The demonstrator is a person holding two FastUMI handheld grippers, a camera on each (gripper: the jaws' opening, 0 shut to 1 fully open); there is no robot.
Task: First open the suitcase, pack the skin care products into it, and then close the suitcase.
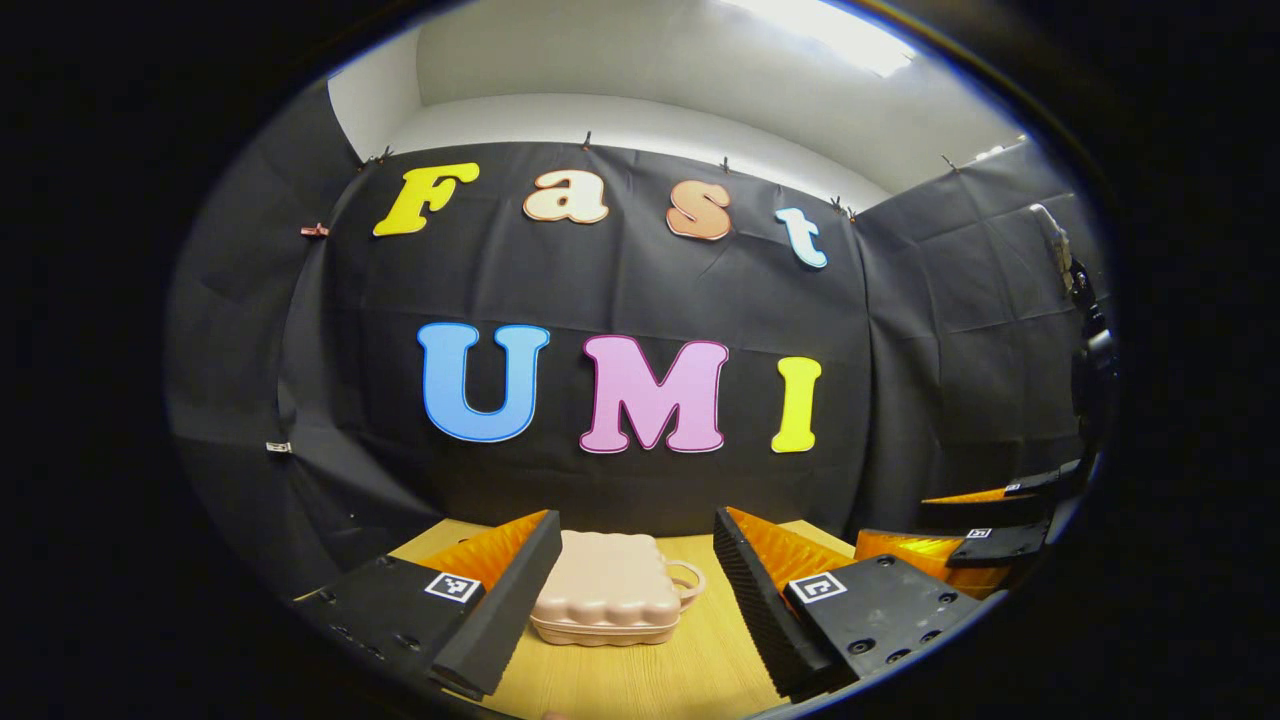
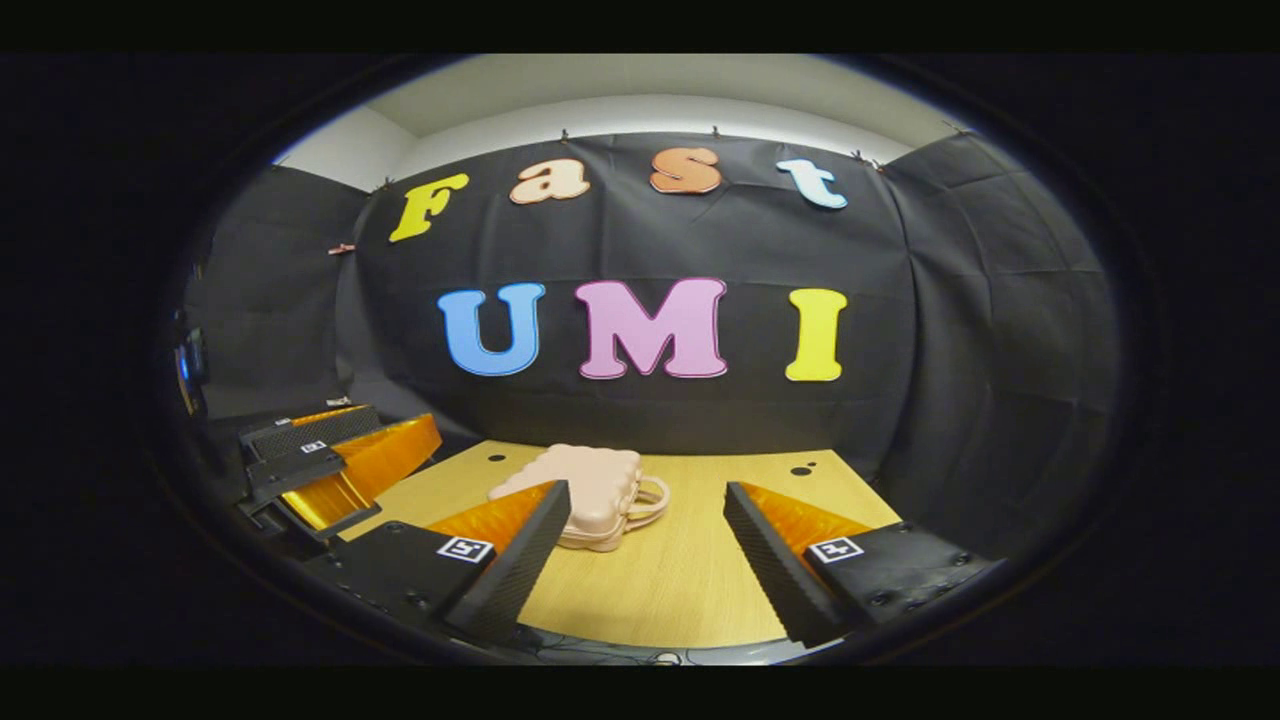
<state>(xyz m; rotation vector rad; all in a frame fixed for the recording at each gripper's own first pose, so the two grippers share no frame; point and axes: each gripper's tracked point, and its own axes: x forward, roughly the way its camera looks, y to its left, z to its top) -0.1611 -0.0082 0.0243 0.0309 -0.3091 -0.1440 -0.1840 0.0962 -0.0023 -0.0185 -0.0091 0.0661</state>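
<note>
Suitcase [image 1: 605, 588] lay shut on the worktop [image 2: 690, 590], both hand-held grippers [image 1: 630, 600] [image 2: 645, 560] wide and empty; opening it seemingly came next.

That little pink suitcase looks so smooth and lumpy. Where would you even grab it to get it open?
Probably at the lid's edge beside the looped handle, coming from the handle side. The pink suitcase lies flat and closed on the wooden table; its seam runs low around the body, the only lip to catch. Both tools, left and right, are open.
</note>
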